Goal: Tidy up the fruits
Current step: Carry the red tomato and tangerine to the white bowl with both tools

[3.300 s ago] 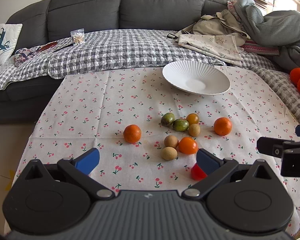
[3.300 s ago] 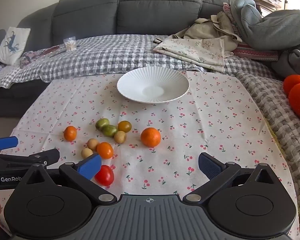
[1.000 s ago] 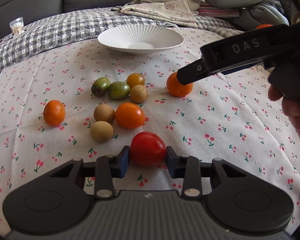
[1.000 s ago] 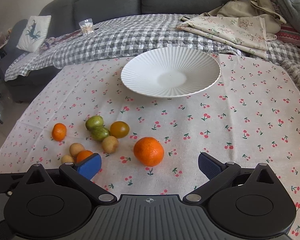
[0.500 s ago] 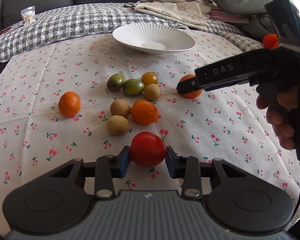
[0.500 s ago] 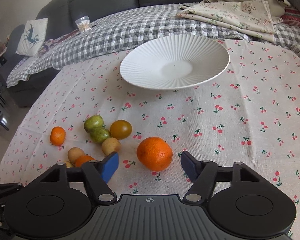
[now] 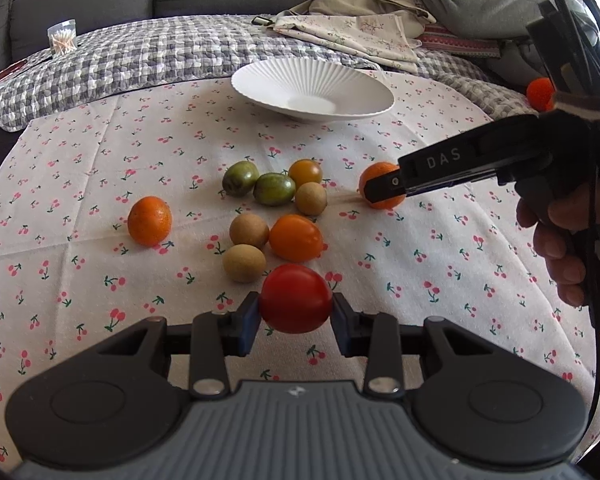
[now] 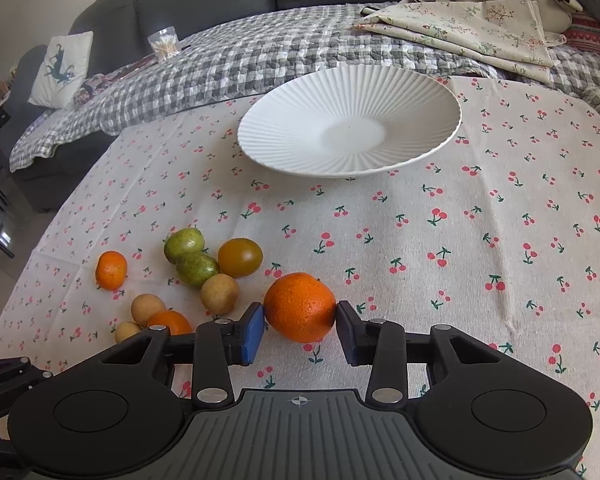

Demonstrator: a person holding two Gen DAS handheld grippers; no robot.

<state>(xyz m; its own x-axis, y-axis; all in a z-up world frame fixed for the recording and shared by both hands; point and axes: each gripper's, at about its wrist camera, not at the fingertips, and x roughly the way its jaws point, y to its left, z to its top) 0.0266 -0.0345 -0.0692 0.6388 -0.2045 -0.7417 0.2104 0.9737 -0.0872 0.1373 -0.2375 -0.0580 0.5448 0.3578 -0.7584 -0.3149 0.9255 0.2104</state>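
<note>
Nothing is sorted yet: the white plate (image 8: pixel 440 120) at the far side of the desk (image 8: pixel 500 240) holds 0 fruits. The left hand-held gripper (image 7: pixel 295 316) is clenched on the red tomato (image 7: pixel 295 298); the right hand-held gripper (image 8: pixel 300 326) is closing with its pads against the large orange (image 8: pixel 300 306). 8 other fruits lie loose on the cloth, so judging by this almost all the carrying remains

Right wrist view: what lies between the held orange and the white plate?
Nothing: only bare cherry-print cloth separates the orange from the white plate, as the right wrist view shows.
</note>
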